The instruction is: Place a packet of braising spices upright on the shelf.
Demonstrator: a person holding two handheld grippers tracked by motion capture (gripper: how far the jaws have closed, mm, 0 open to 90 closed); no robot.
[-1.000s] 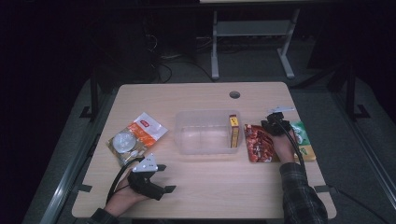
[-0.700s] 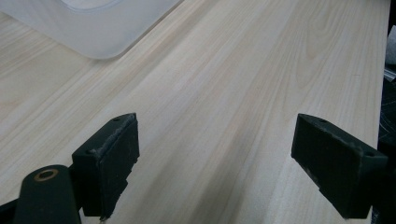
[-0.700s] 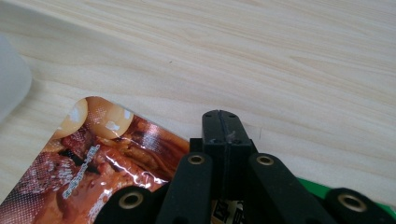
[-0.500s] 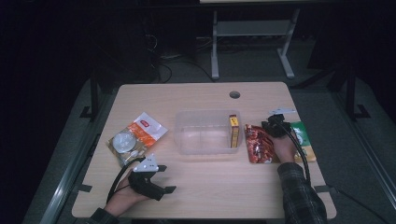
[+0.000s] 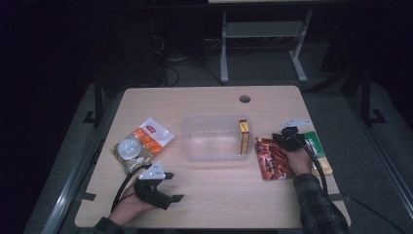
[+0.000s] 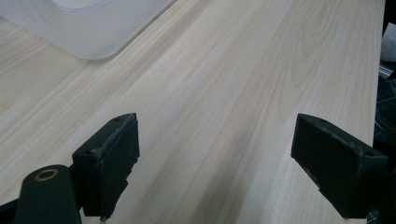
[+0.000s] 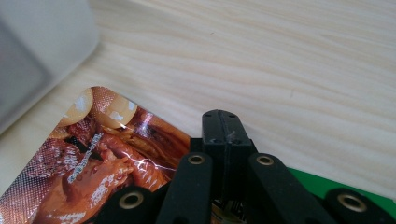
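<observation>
The right gripper (image 7: 222,122) has its jaws pressed together with nothing between them. In the right gripper view their tips hang low over bare wood, right at the upper edge of the red snack pouch (image 7: 98,158), and a green packet (image 7: 369,198) shows at about 4 o'clock behind the linkage. From those closed tips the pouch spreads toward 8 o'clock, so the jaws sit at its rim and not over its middle.

In the high view the right gripper (image 5: 287,134) lies at the far right end of the pouch (image 5: 270,157), whose long axis runs roughly from 11 to 5 o'clock on the desk (image 5: 209,200). The pouch lies flat just beside the clear plastic bin (image 5: 214,139), at the bin's 4 o'clock; a yellow box (image 5: 244,136) stands on edge inside the bin's right end. The green packet (image 5: 316,146) lies under and beyond the right hand (image 5: 299,161).

The left gripper (image 5: 165,187) rests near the desk's front edge with its jaws wide apart over bare wood, one pad (image 6: 109,161) on each side of the view. An orange-and-white bag (image 5: 141,144) lies at its 11 o'clock.

The right hand is much the nearer to the pouch. I judge that its jaws must part and come across the pouch's short side before a grip is possible.
</observation>
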